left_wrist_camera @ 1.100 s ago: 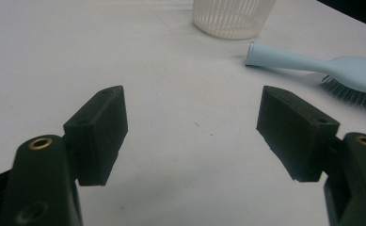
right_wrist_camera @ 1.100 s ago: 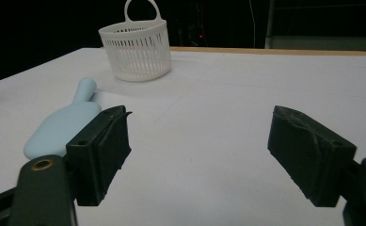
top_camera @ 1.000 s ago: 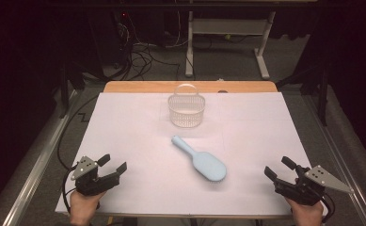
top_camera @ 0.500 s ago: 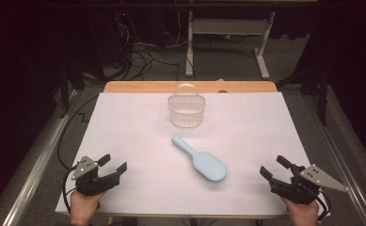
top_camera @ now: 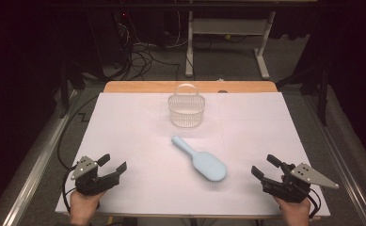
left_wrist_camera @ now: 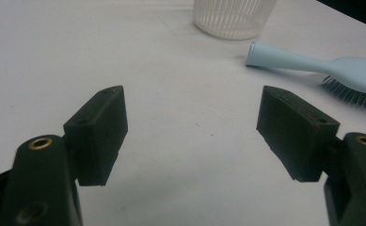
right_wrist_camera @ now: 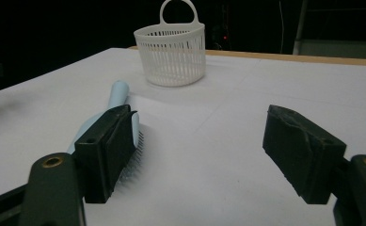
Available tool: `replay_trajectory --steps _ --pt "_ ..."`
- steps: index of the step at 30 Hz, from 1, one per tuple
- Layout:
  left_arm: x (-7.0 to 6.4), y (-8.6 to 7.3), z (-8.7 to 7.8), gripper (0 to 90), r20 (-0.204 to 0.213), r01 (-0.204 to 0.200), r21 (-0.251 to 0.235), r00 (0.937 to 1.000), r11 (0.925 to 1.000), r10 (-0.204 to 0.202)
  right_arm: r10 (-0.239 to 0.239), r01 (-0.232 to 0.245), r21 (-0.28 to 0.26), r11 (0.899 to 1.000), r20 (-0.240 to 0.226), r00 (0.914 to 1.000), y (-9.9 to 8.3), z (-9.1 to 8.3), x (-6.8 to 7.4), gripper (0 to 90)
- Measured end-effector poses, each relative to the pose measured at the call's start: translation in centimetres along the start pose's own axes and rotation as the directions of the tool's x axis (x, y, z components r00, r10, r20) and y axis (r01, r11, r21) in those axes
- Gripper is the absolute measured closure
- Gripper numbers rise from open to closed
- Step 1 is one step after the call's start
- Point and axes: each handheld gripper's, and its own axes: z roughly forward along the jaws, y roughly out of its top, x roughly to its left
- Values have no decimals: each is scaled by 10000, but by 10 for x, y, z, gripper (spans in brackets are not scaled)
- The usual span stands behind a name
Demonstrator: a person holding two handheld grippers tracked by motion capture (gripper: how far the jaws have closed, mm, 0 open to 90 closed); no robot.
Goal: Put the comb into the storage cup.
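Left claw (top_camera: 111, 165): I see it low over the near-left corner of the bench (top_camera: 124, 122), jaws spread wide with nothing between them; in the left gripper view only bare white surface lies in the gap.
Left hand (top_camera: 83, 205): I see it come in from the bottom edge, wrapped round the grip, with the claw angled forward and toward the middle of the bench.
Right claw (top_camera: 265, 167): I have it over the near-right corner, jaws also wide apart and holding nothing, pointed forward and inward toward the brush.
Right hand (top_camera: 293, 212): it sits at the bottom edge under the grip, the grey three-cornered plate on top slanting out to the right.
Hairbrush (top_camera: 200, 159): light blue, lying flat near the middle of the bench between the 2 claws, apart from both; the handle points away toward the basket, the head lies nearer me. In the right gripper view its bristles show just past the left-hand jaw, though I cannot tell any contact there.
Basket (top_camera: 186, 108): white, slotted, upright with its loop handle up, standing toward the far edge, beyond the brush handle and apart from it.
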Motion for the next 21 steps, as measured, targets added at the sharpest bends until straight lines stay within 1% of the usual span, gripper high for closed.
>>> replay_trajectory --steps 5,9,21 --pt "0 0 0 243 6 21 2 10000 10000 -21 -28 28 4 10000 -90 10000 1 3 3 265" --pt "0 0 1 243 16 39 6 10000 10000 -39 -203 204 62 9998 -161 9997 3 6 8 271" --pt "1 0 1 243 16 68 2 10000 10000 -68 -365 377 157 9992 -693 9969 7 20 20 288"
